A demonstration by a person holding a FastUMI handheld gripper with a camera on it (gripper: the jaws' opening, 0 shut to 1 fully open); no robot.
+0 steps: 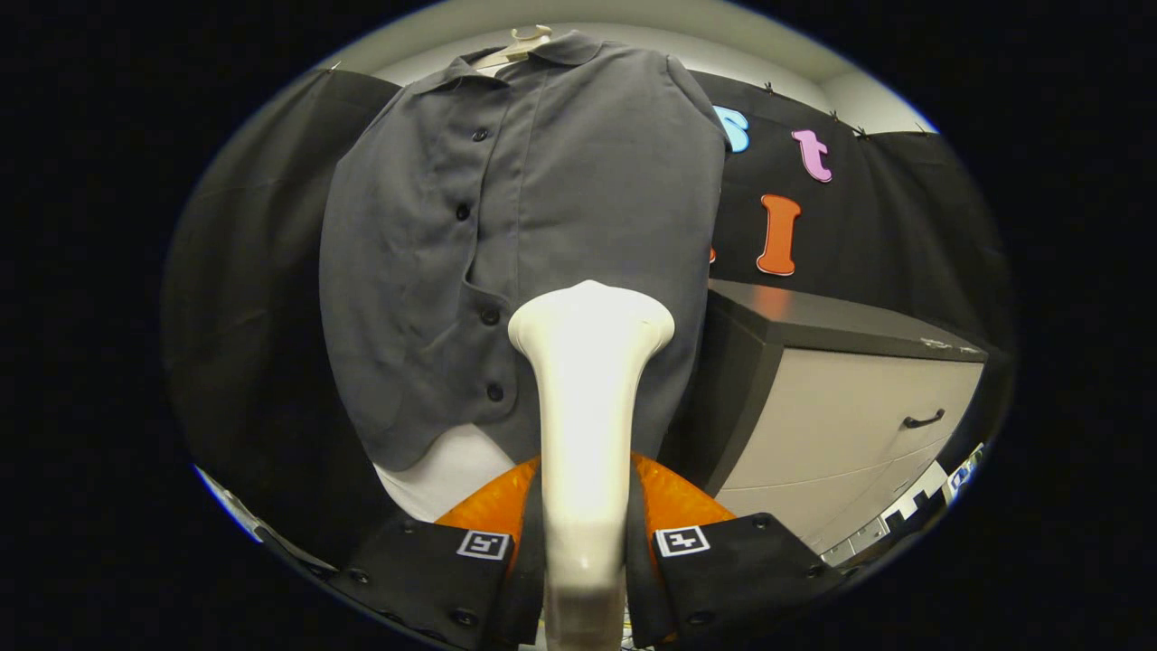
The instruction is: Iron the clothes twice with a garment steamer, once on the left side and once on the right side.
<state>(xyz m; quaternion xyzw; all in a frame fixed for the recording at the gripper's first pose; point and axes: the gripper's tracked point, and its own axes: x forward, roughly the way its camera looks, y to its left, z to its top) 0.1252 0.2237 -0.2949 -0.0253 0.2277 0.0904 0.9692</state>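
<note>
A grey button-up shirt (542,226) hangs on a pale hanger (520,45) straight ahead, its button row running down left of centre. My gripper (583,542) is shut on the white garment steamer (586,398), whose handle runs up between the fingers. The steamer's flared head (592,316) sits in front of the shirt's lower part, just right of the buttons; whether it touches the cloth I cannot tell. A white layer (443,475) shows below the shirt's hem.
A cabinet with a dark top (813,321) and pale drawer fronts (850,425) stands to the right of the shirt, close beside it. A black handle (922,419) sits on one drawer. Black cloth walls hang behind and to the left.
</note>
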